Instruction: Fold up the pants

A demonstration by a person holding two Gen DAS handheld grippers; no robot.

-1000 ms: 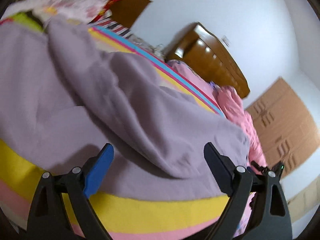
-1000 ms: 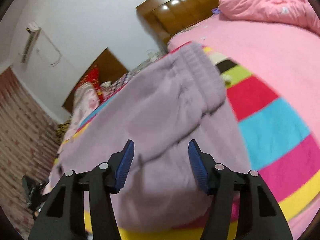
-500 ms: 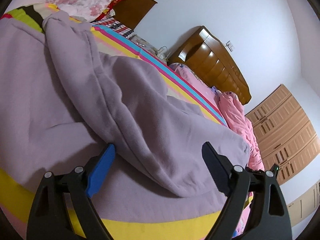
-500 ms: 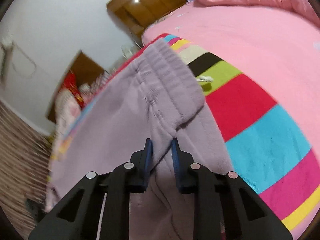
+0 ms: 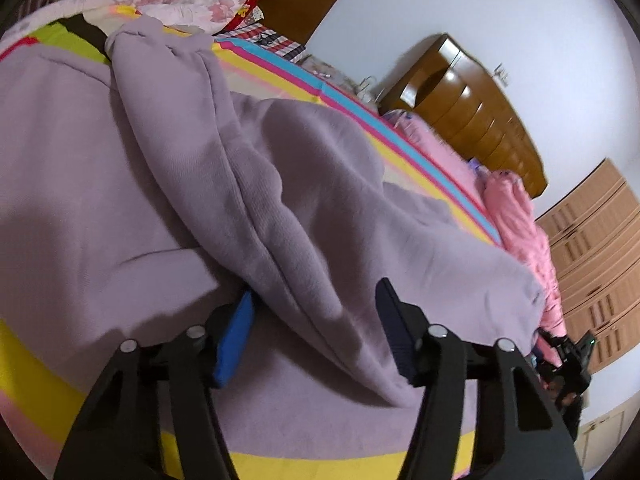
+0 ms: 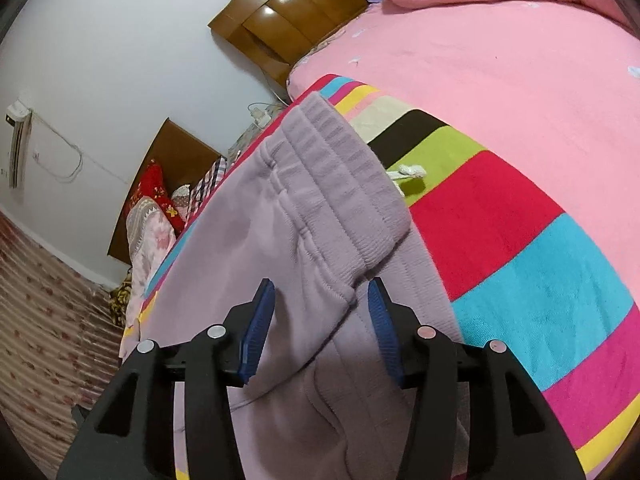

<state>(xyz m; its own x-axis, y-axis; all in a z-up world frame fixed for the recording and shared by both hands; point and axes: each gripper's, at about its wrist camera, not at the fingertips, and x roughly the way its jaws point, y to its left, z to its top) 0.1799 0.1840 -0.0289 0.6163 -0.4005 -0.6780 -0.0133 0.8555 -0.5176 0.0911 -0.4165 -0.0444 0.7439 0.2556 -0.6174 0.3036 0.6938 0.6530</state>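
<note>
The lilac fleece sweatpants (image 6: 256,240) lie on the striped multicoloured blanket (image 6: 520,248) over the bed, their long axis running from the ribbed elastic waistband (image 6: 344,184) at about one o'clock in the right wrist view down toward seven o'clock. The cloth is soft, thick and rumpled, with one leg (image 5: 248,184) doubled over in a raised fold. The right gripper (image 6: 320,320) has just been opening, jaws apart astride the waistband corner. The left gripper (image 5: 316,320) has just been closing, jaws still apart around the fold.
</note>
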